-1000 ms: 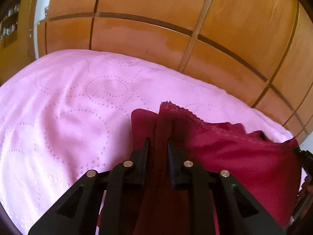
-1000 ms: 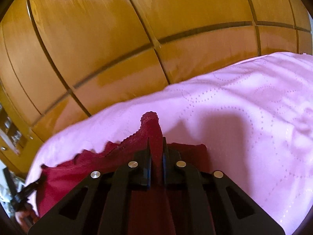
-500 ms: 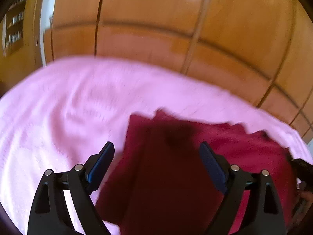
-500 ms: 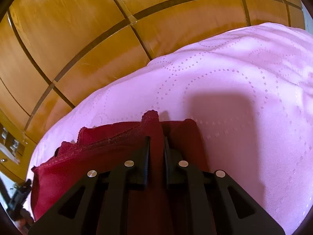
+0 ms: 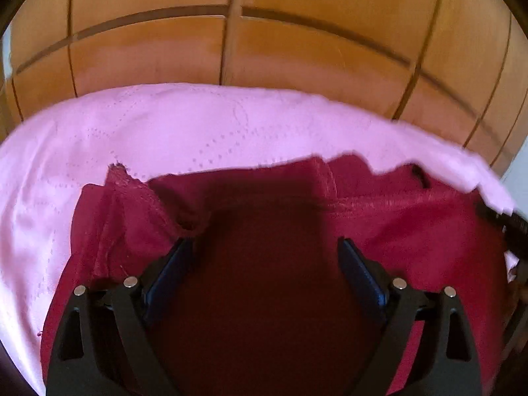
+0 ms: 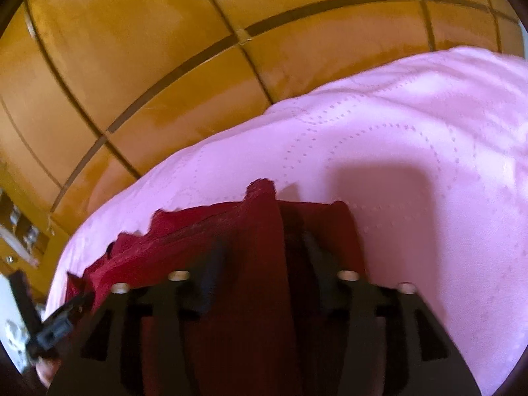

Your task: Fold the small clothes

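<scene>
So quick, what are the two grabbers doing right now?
Left gripper: open wide, holding nothing, red cloth beneath.
Right gripper: jaws just opening, letting go of the cloth.

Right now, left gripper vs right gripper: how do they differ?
Left gripper has its jaws spread wide and reads sharp; right gripper has its jaws narrower, blurred, having just been opening. Neither clamps the red garment. Both hang over it on the pink bedspread.

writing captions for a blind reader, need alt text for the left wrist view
The left claw hangs open over a dark red garment lying on a pink bedspread, its jaws wide apart with nothing gripped. A lace-edged corner of the cloth sticks up at the left, and glossy wooden panels fill the background.
</scene>
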Available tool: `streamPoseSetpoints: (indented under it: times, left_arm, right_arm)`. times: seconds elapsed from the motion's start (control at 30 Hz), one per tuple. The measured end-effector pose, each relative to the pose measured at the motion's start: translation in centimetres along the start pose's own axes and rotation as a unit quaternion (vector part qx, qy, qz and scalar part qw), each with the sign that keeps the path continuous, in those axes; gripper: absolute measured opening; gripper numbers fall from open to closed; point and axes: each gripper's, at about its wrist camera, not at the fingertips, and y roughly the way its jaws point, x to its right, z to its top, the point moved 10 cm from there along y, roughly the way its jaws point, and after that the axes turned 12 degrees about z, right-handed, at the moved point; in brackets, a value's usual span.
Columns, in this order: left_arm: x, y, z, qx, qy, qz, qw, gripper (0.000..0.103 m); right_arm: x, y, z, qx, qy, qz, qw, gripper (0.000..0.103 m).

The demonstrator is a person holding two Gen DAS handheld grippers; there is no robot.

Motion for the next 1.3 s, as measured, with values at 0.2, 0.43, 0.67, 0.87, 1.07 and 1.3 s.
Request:
streamPoseSetpoints:
  times: [0.2, 0.43, 0.67, 0.87, 1.07, 1.3]
  left_arm:
    - [0.3, 0.0, -0.2, 0.000, 0.003, 0.001, 1.0000, 0.089]
    - [-0.4, 0.2, -0.3, -0.011, -0.005, 0.007, 0.9999, 0.091]
    - [-0.2, 1.0, -0.2, -0.021, -0.009, -0.003, 0.9997, 0.094]
    - [-0.6, -0.7, -0.3, 0.000, -0.024, -0.017, 0.9996, 0.094]
    - [-3.1, -4.0, -0.7, 0.048, -0.021, 0.049, 0.9974, 0.098]
    - [-8.2, -1.7, -2.2, -0.010, -0.144, 0.039, 0.9888, 0.100]
  right_arm:
    - [-7.2, -3.1, 1.8, 0.025, -0.125, 0.025, 0.992, 0.045]
    - [-6.6, 4.8, -1.1, -0.106, -0.139, -0.011, 0.985, 0.038]
    - [-5.1, 6.6, -1.6, -0.082, -0.149, -0.033, 0.985, 0.038]
    - [-5.4, 6.7, -1.6, -0.073, -0.153, -0.033, 0.985, 0.038]
    - [-5.4, 6.9, -1.4, -0.071, -0.155, -0.034, 0.985, 0.038]
    - [-5.5, 6.8, -1.3, -0.070, -0.156, -0.035, 0.985, 0.038]
